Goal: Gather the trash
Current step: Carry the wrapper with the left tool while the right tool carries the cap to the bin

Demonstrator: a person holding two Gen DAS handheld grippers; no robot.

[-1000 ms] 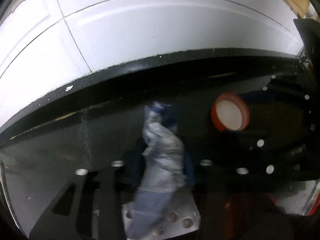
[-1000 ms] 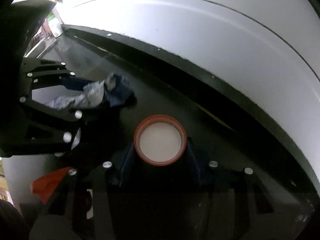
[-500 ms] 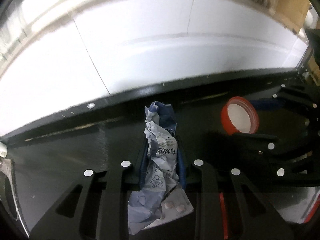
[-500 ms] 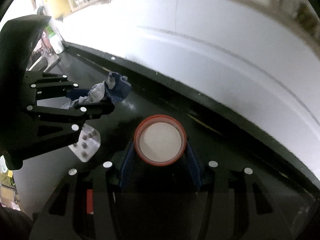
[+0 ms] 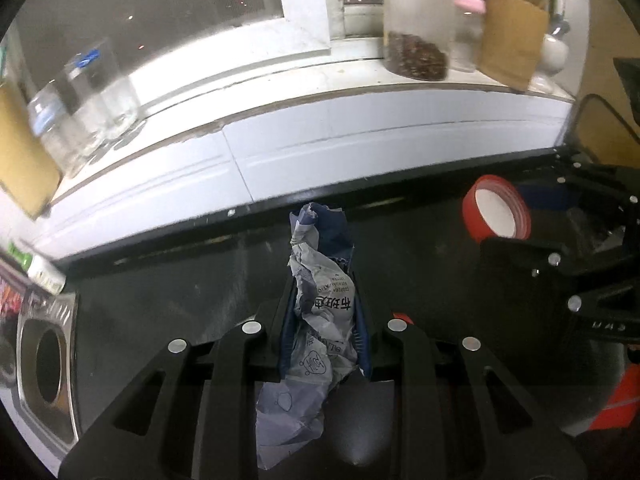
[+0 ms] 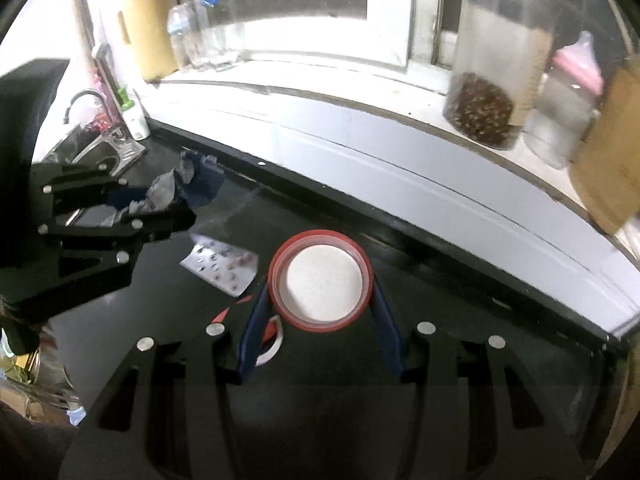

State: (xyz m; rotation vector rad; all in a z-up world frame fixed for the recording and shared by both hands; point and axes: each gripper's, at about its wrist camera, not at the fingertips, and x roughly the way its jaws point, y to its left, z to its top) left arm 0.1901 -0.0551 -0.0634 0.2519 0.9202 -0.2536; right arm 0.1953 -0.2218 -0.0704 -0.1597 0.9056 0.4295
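My left gripper point(image 5: 322, 312) is shut on a crumpled blue-and-white paper wrapper point(image 5: 322, 300) and holds it above the black countertop point(image 5: 180, 288). From the right wrist view the wrapper point(image 6: 176, 188) juts out of that gripper at the left. My right gripper point(image 6: 320, 304) is shut on a red lid with a white inside point(image 6: 322, 282); the lid also shows at the right of the left wrist view point(image 5: 496, 212). A silver pill blister sheet point(image 6: 222, 266) lies on the counter below and between the two grippers.
A white tiled sill point(image 5: 320, 80) behind the counter carries a jar of dark bits point(image 5: 416, 20), clear bottles point(image 5: 88, 92) and a tan utensil holder point(image 5: 512, 44). A steel sink point(image 5: 44, 364) with a faucet point(image 6: 86, 100) is at the left. Red scraps point(image 5: 624, 400) lie at the right.
Both grippers have risen and tilted up with their loads, so the windowsill and jars are now in sight. The pill blister now lies on the counter, apart from the wrapper.
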